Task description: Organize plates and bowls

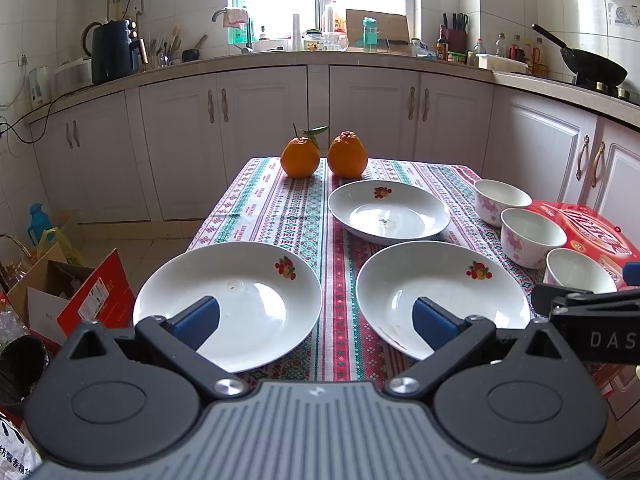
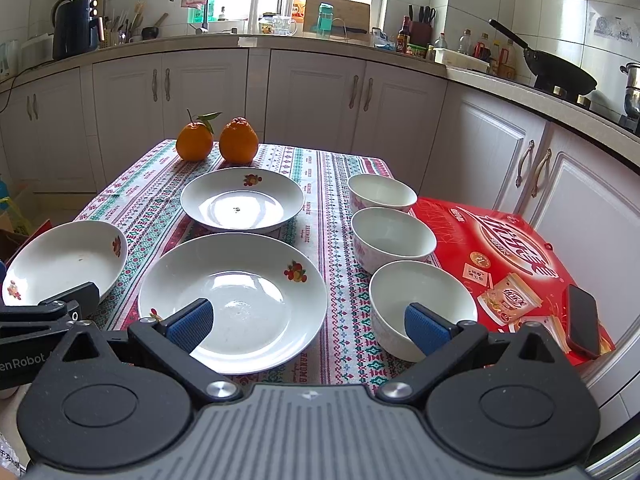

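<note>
The left gripper [image 1: 316, 320] hung above the near edge of the table with its blue-padded fingers [image 1: 198, 320] spread wide and nothing between them. The right gripper [image 2: 308, 326] hovered alongside it in the same condition — fingers [image 2: 426, 328] apart, empty.

Three white plates lay on the patterned tablecloth [image 2: 320, 176]:
- The near left plate [image 1: 228, 304] sat below the left gripper's left finger.
- The near centre plate [image 2: 232, 296] sat to its right, apart from it, below the gap between the two tools.
- The far plate [image 2: 242, 200] lay behind the centre plate, close to it; whether the rims touched could not be judged from these views.

Each plate carried a small fruit motif on its rim.

Three white bowls with pink flower print stood in a line along the right side of the table — the nearest bowl [image 2: 420, 312] below the right gripper's right finger, the middle bowl [image 2: 394, 236] behind it, the far bowl [image 2: 380, 192] last. All stood upright and empty.

Two oranges [image 1: 324, 156] stood side by side at the far edge. A red box [image 2: 508, 256] lay right of the bowls, with a dark phone [image 2: 584, 326] resting on its near corner.
</note>
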`<state>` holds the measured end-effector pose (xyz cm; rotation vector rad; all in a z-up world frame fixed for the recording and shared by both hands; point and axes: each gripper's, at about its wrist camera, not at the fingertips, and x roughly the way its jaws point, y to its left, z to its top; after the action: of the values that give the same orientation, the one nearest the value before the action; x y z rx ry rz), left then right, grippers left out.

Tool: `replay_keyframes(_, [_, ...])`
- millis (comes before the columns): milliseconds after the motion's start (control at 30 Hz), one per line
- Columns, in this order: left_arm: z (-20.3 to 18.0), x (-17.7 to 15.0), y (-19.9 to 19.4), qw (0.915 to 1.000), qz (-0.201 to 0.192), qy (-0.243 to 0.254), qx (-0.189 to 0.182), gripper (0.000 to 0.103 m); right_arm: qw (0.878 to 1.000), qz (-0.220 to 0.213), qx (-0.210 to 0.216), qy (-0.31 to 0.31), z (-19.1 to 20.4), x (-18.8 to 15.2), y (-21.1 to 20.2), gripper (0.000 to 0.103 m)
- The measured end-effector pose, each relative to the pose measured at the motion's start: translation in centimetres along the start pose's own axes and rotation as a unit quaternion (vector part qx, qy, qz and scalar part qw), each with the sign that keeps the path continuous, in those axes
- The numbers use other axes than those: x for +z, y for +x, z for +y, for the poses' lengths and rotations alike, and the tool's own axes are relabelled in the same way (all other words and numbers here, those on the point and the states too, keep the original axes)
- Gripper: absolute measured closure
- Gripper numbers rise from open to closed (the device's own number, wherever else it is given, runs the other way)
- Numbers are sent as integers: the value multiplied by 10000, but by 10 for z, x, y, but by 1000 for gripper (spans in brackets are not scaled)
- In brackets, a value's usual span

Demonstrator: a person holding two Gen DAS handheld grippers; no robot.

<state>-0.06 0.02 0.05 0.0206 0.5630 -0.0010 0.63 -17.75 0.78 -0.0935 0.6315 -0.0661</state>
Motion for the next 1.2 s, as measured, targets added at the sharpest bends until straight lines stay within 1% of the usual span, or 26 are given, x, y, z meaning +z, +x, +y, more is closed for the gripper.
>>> replay_keyframes(1200, [1,0,0,10000,-7,1,14,1,10000,-32,-47,-27,1,0,-1,0])
